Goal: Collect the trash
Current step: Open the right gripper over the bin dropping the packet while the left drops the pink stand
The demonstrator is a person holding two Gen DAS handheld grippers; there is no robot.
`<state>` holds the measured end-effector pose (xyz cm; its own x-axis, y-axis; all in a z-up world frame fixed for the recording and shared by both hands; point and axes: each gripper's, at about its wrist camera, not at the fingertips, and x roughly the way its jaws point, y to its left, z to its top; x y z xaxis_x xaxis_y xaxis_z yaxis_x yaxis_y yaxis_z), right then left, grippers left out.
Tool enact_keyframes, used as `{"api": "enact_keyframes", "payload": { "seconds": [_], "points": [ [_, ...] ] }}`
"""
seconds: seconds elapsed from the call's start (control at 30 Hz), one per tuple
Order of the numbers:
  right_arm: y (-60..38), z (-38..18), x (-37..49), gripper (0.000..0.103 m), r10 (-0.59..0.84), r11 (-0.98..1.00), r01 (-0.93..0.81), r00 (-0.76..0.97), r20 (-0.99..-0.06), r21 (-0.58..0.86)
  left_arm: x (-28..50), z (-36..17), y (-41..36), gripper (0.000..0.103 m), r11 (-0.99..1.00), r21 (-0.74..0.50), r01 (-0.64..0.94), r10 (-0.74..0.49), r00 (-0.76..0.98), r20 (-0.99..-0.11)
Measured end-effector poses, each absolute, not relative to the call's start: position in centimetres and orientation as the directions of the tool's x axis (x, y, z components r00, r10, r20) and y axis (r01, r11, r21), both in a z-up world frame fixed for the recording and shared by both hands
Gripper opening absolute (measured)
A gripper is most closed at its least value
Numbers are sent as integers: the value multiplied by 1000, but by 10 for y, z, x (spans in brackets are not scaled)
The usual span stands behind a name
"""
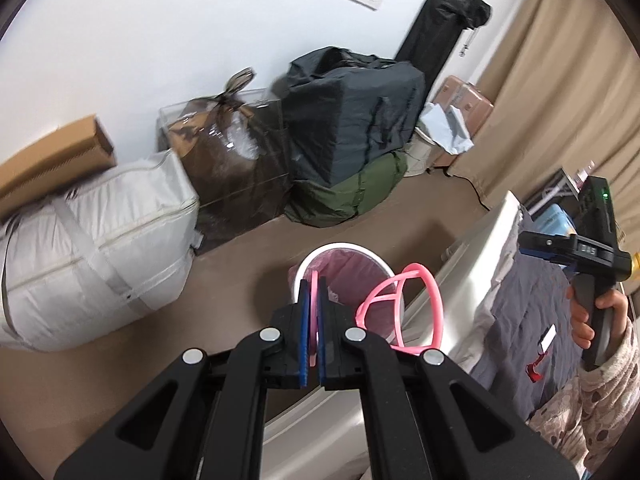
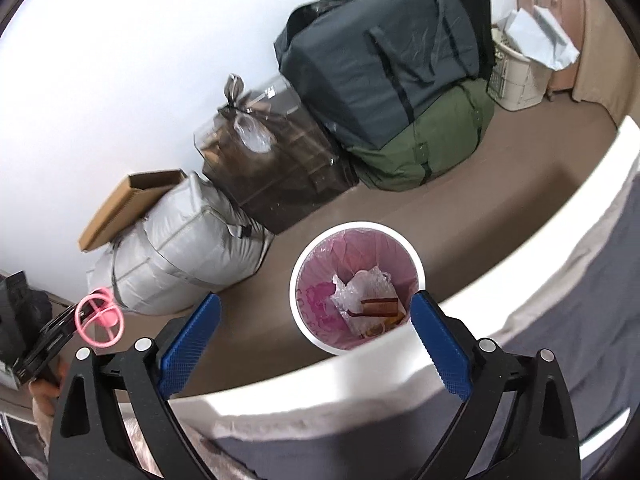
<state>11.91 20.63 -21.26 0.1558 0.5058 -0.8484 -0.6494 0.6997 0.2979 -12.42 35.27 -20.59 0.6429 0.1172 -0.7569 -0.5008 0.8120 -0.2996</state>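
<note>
My left gripper (image 1: 314,300) is shut on a pink plastic ring frame (image 1: 400,308), which sticks out to the right over a white trash bin (image 1: 384,268) with a pink liner. In the right wrist view that same bin (image 2: 298,300) stands on the brown floor beside the bed, holding crumpled clear plastic (image 2: 358,288) and a brown wrapper (image 2: 380,306). My right gripper (image 2: 316,332) hangs open above the bin with nothing between its blue pads. The left gripper (image 2: 78,316) with the pink ring frame (image 2: 100,320) shows at the far left there.
Along the white wall lie a white padded bag (image 2: 180,248), a cardboard box (image 2: 128,208), a brown bag in a clear case (image 2: 272,160), and grey and green duffels (image 2: 384,60). A white basket (image 2: 516,76) stands by the curtain. A bed with grey bedding (image 2: 580,280) borders the bin.
</note>
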Motion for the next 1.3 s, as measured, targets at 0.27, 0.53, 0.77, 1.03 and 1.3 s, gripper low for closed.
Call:
{"api": "enact_keyframes", "payload": {
  "seconds": [0.27, 0.53, 0.77, 1.03, 1.3],
  "points": [
    [130, -193, 117, 93, 550, 752, -550, 222, -805, 362, -74, -204, 330, 3, 878, -247, -409, 75, 628, -775],
    [50, -193, 106, 93, 533, 817, -426, 299, -792, 389, 3, -238, 319, 3, 926, -265, -269, -60, 588, -807],
    [0, -190, 95, 93, 482, 864, -345, 364, -797, 366, 80, -304, 323, 3, 921, -321, -222, -178, 493, -852],
    [-48, -176, 98, 93, 450, 892, -262, 444, -774, 368, 117, -344, 315, 30, 935, -270, -230, -160, 405, -900],
    [-79, -166, 86, 93, 464, 884, -209, 488, -739, 418, 98, -308, 304, 98, 949, -222, -222, -116, 408, -906]
  ]
}}
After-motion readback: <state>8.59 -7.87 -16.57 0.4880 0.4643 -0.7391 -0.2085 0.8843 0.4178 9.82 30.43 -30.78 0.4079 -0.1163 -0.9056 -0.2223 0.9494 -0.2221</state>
